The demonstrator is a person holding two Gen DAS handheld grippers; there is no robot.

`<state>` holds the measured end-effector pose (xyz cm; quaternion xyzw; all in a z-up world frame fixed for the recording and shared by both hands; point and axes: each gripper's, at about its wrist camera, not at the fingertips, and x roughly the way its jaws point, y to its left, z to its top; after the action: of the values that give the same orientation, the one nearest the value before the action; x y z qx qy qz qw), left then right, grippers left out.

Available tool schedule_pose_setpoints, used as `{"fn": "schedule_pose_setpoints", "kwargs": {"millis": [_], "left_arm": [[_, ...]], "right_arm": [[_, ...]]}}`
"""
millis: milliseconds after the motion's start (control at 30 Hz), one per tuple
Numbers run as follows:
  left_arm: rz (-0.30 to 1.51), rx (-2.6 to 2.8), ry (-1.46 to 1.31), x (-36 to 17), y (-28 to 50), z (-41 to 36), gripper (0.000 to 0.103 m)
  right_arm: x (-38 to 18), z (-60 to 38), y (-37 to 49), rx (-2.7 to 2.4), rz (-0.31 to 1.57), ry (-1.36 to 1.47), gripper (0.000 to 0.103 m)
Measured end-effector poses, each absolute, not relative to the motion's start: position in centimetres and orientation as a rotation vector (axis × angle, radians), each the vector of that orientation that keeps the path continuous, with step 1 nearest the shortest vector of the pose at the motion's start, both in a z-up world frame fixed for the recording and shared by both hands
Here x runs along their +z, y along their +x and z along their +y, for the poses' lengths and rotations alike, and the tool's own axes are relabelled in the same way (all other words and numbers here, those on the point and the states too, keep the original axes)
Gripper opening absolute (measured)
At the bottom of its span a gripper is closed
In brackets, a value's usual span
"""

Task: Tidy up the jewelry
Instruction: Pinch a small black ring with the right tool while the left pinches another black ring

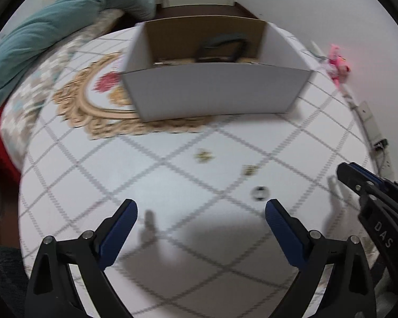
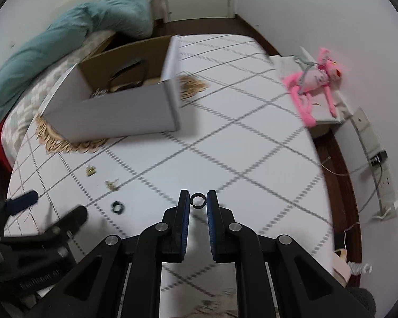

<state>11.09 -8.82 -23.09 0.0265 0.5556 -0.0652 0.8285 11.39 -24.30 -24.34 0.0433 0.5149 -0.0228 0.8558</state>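
Two black rings, two gold pieces, one open box and one pink plush toy were counted on the bed.

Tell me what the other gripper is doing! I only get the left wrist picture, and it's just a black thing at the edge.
Observer: The right gripper has a small black ring pinched between its tips.
Operator: Is that the ring I see lying on the cloth?
Observer: No. That other black ring lies on the checked cover, off to the left of the right gripper, so there are two rings.
Operator: And the pink blur by the wall?
Observer: It is a pink plush toy, sprawled on a pale surface beside the checked cover.
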Motion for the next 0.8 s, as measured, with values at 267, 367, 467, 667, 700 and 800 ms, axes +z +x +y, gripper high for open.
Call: {"fn": "schedule_pose_setpoints", "kwargs": {"millis": [267,367,467,667,700,800], "left_arm": [[1.171,-0.177,0.099,-23.7,10.8,-12.9,0.082],[1.174,-0.175,0.117,-24.1,11.2,-13.5,0.071],[1.175,-0.174,0.116,-24.2,11.6,-13.5,0.057],[1.154,-0.187,0.126,-24.0,11.6,-13.6,0.027],[1.151,-0.190,0.128,-23.9,11.7,-13.7,0.019],[1.147,-0.199,0.118,-23.9,11.6,-13.5,0.010]], "right_arm": [[-24.8,-28.1,10.5,-0.124,1.095,0.145,0.013],[-24.9,-28.6,10.4,-0.131,1.094,0.150,0.013],[-24.9,-28.9,10.4,-0.136,1.092,0.155,0.013],[-25.1,-29.0,10.5,-0.142,1.088,0.160,0.013],[-25.1,-29.1,10.5,-0.144,1.087,0.161,0.013],[-25.0,-29.0,10.5,-0.147,1.083,0.163,0.014]]}}
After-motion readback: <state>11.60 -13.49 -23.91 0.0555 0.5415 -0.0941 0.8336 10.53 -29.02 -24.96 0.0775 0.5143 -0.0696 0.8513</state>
